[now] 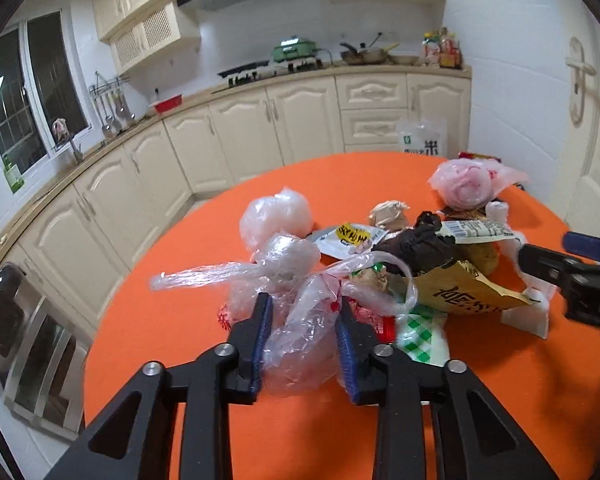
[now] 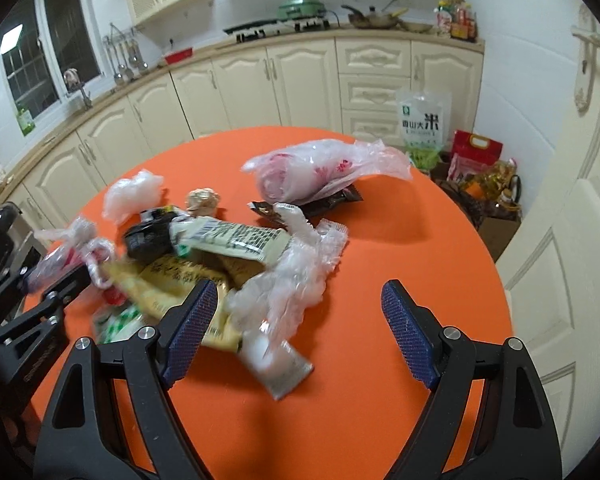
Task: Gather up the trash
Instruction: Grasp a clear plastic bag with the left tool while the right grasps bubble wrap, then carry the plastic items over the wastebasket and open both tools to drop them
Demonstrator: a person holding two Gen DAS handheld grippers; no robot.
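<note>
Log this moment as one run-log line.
left gripper: shut on clear plastic bag | right gripper: open, empty | trash pile on orange table

**Trash heaped on the table, counter behind**

A pile of wrappers (image 2: pixel 228 240) and bags lies on the table (image 2: pixel 400 260). A knotted bag (image 2: pixel 320 172) sits behind the pile, toward the far edge. A crumpled bag (image 1: pixel 296 336) lies at the pile's left, between the left gripper (image 1: pixel 304 312) pads, apparently pinched. The right gripper (image 2: pixel 296 300) sits at the pile's right. The counter (image 1: pixel 300 76) runs behind the table.
</note>
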